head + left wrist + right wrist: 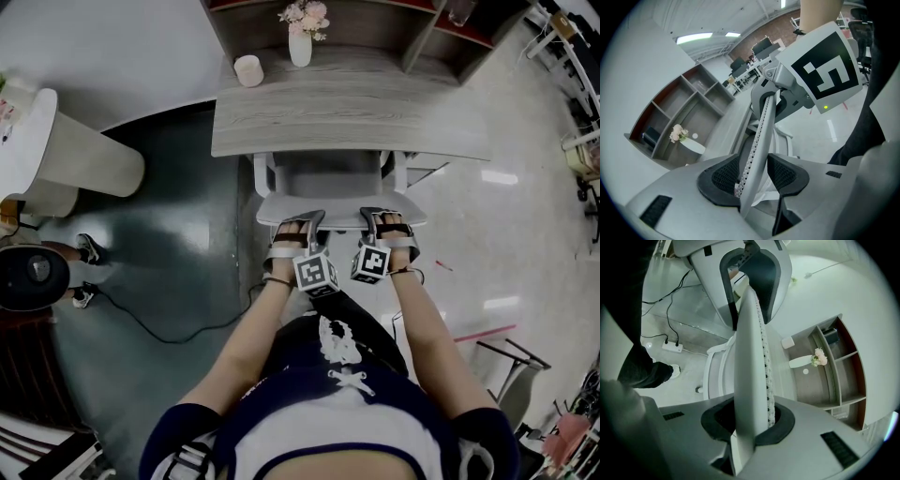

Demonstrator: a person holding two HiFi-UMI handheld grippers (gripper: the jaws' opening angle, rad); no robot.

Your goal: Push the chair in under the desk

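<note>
Chair [342, 212] sits at the near edge of the desk [356, 122], its seat partly under the top and its back towards the person.

Left gripper [753, 174] is clamped on the top rim of the chair back. Right gripper [751, 420] is clamped on the same rim, just right of it.

Risks, as judged:
- An uneven push from the two hands would swing the chair, and an armrest [265, 174] could catch the desk edge.
- A hard knock could shake the desk and tip the vase [300, 45] on the far side.
- Both grips are on a thin rim and could slip off it.
</note>
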